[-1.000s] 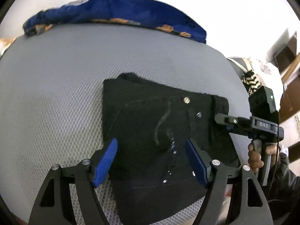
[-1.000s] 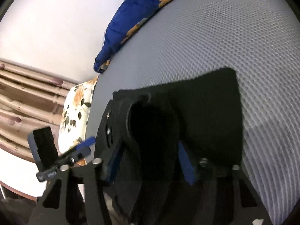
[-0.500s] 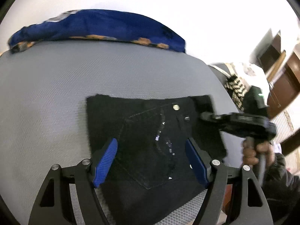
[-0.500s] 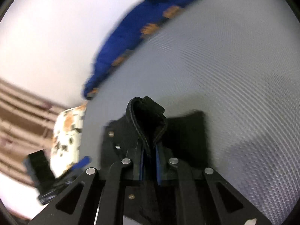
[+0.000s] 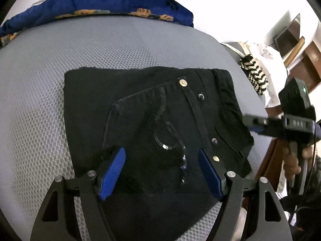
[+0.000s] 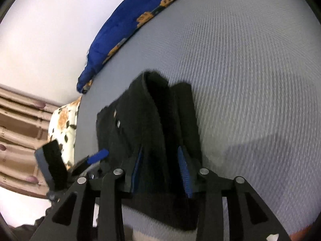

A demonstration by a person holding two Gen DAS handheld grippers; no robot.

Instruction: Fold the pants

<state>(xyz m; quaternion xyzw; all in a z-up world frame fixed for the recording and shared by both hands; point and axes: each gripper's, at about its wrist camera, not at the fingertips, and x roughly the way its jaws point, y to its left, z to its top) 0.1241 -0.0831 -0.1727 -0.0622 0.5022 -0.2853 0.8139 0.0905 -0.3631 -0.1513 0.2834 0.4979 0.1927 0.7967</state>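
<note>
The black pants [image 5: 152,120] lie folded into a compact rectangle in the middle of a grey mesh surface [image 5: 40,92]. The top layer shows a back pocket with pale stitching, several metal rivets and a band of the waist along the right side. The fabric lies mostly flat in the left wrist view; its right lower corner reaches near the edge of the surface.

The left gripper [image 5: 162,172] hovers over the near part of the pants. Its two blue pads [image 5: 112,174] stand wide apart, one over the left part of the pocket and one beside the rivets on the right, and nothing is held between them.

The right gripper [image 6: 160,172] is at the right edge of the pants. In its own view the blue pads stand apart, and a raised fold of black fabric [image 6: 156,108] rises between and beyond them. The picture is a little blurred, and it does not show that the pads press the cloth; they seem released. In the left wrist view the same gripper [image 5: 254,123] appears just beside the right edge of the pants, held by a hand [image 5: 293,160].

At the far edge of the surface lies a blue cloth with orange flowers [image 5: 96,6]. A white wall [image 5: 220,4] is behind it. To the right a black-and-white striped cloth [image 5: 254,74] hangs, and dark wooden furniture [image 5: 305,60] stands farther back.
</note>
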